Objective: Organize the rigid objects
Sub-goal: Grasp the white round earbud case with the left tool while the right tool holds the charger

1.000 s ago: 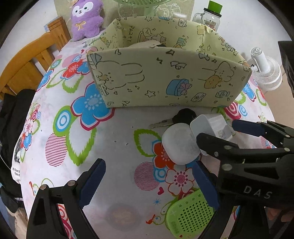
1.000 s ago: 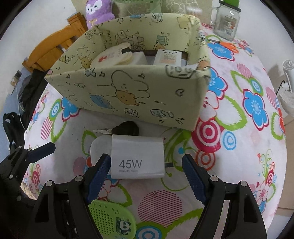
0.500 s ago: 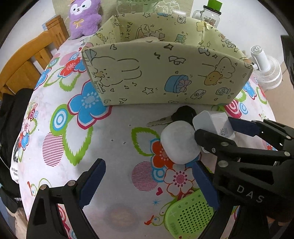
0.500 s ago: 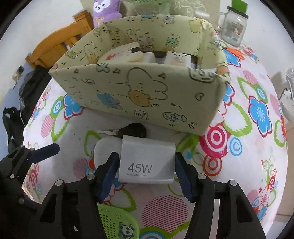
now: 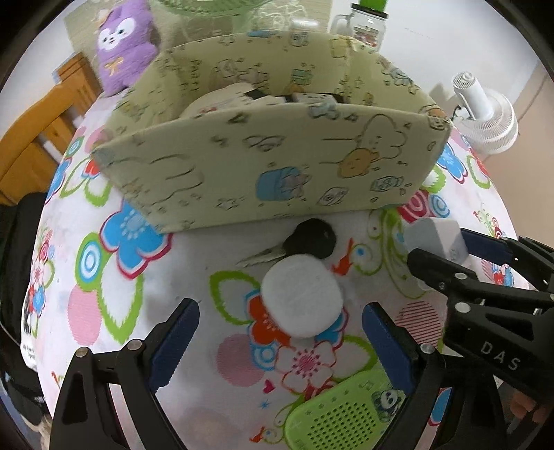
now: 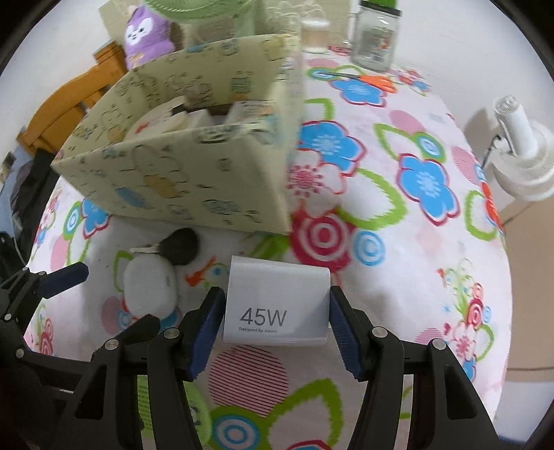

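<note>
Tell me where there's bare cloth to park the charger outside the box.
Bare tablecloth runs right of the box, between it and the white fan. Crowded: in front of the box, the key, white case and green speaker. Right gripper holds the charger.

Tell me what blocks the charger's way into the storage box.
Only the storage box's own near wall: the right tool grips the 45W charger low, beside it. Lifted over the rim, nothing else visible interferes.

purple plush toy [image 5: 126, 45], glass jar [image 6: 375, 33], white fan [image 6: 519, 152], wooden chair [image 5: 38, 138]
</note>
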Available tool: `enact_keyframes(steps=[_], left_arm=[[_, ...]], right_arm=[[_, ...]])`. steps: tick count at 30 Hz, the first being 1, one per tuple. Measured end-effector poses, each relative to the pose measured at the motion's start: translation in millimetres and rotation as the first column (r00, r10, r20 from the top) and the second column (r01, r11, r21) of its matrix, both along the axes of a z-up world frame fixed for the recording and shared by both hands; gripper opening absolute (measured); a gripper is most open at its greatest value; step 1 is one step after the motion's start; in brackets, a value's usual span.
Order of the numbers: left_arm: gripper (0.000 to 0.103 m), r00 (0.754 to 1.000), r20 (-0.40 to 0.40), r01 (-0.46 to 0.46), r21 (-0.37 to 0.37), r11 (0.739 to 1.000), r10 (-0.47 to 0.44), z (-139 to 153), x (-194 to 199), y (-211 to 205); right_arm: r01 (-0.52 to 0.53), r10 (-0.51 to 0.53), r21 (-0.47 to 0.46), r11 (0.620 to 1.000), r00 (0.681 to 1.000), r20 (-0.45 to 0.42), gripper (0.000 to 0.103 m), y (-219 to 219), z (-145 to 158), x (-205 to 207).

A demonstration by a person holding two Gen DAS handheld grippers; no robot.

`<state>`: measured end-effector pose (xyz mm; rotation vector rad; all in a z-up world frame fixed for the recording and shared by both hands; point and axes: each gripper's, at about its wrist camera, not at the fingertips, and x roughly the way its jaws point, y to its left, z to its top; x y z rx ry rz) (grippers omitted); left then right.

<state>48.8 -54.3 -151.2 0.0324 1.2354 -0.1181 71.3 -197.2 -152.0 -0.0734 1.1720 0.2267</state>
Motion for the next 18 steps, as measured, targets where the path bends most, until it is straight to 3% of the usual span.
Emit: enact_keyframes(steps=[13,18], left_arm=[[0.096,0.996,0.01,0.084,0.027,0.996,-0.084,-12.3,33.6,-22.0],[0.086,0.994,0.007,0.105,0.045,0.993,-0.106,-19.3,46.5,-28.8]], right_arm=[[0.144,-0.144,-0.032,0.989,0.989,-0.012,0.062,-37.6,-3.9,2.7],[0.174,-0.175,-0.031,0.984,0.984,-0.025,0.062,-43.3,-6.8,3.9]])
